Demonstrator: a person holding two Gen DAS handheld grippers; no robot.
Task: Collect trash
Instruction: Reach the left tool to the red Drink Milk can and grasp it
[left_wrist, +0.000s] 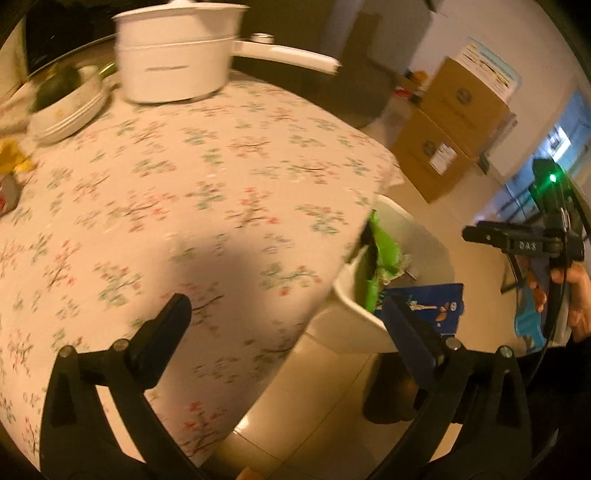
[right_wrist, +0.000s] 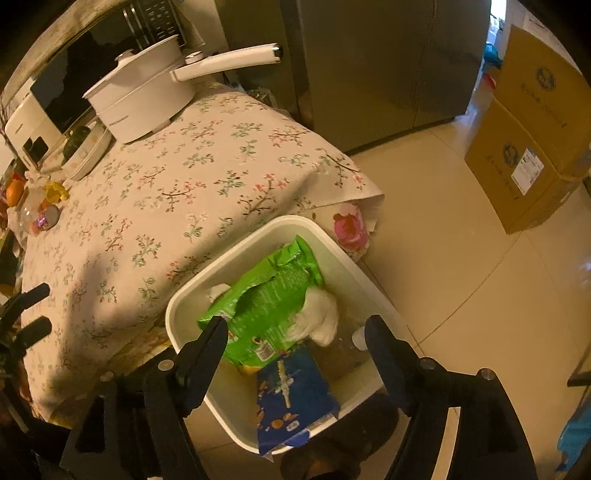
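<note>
A white bin stands on the floor beside the table and holds a green snack bag, a blue wrapper, crumpled white tissue and a clear bottle. My right gripper is open and empty, just above the bin. My left gripper is open and empty over the table's near corner; the bin shows to its right. A yellow wrapper and small litter lie at the table's far left; the yellow wrapper also shows in the left wrist view.
The floral tablecloth covers the table. A white pot with a long handle, stacked plates and a microwave are at the back. Cardboard boxes stand on the floor at right, a grey fridge behind.
</note>
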